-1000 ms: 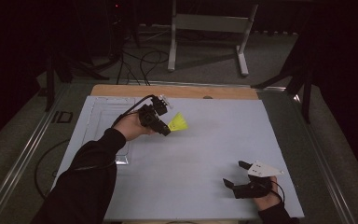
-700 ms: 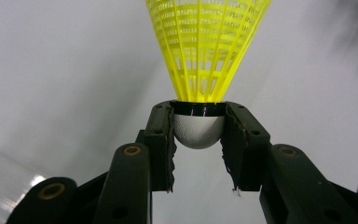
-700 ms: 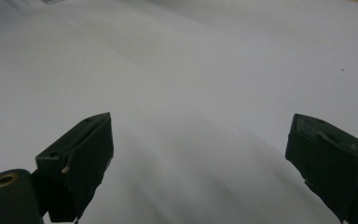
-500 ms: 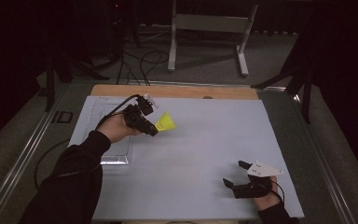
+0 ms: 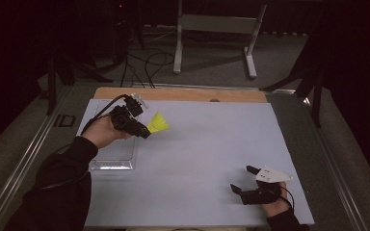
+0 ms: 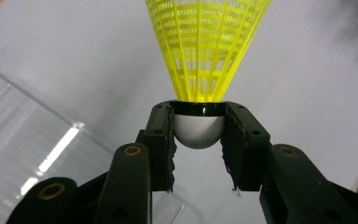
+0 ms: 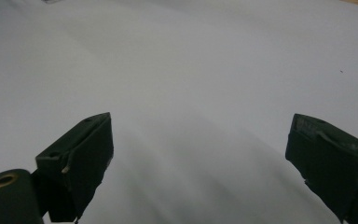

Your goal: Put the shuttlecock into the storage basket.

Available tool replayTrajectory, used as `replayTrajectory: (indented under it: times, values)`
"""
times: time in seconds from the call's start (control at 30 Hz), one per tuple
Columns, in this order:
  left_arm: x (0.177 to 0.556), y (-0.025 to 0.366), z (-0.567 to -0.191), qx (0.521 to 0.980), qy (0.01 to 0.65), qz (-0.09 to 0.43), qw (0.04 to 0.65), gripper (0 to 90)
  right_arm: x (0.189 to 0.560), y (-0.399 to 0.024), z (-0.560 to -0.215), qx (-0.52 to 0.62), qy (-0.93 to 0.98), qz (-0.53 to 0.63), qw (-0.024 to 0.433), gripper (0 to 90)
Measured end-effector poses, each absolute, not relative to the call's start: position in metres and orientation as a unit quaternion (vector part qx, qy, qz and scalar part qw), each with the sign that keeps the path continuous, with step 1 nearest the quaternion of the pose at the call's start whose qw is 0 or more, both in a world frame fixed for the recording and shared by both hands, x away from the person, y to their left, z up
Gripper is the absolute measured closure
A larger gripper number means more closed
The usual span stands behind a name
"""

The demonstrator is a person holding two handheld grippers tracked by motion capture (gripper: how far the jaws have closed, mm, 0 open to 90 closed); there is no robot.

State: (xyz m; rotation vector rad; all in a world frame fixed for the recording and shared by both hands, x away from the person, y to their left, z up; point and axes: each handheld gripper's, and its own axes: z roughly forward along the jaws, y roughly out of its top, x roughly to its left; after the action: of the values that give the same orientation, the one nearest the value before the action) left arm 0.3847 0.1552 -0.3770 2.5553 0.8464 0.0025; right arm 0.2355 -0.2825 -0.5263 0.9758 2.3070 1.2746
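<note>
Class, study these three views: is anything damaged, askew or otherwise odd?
The pads lining the left gripper look frayed, with ragged lower edges. Otherwise nothing stands out: it grips the yellow shuttlecock squarely by its white cork, beside the clear tray.

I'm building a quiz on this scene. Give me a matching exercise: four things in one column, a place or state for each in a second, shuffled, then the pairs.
1. shuttlecock
2. right gripper
3. clear tray
4. left gripper

A. open, low over the sheet
B. flat on the table's left side
C. shut on a rounded cork
D. yellow skirt pointing away from the jaws

Pairs: 1-D, 2-A, 3-B, 4-C
</note>
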Motion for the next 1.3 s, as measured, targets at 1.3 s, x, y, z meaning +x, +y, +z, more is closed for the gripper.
replayTrajectory:
  times: [1.3]
  values:
    - [0.340,0.262,-0.367,0.893,0.393,0.030,0.217,65.8,0.237,-0.281,-0.526,0.343,0.811,0.448,0.158,7.9]
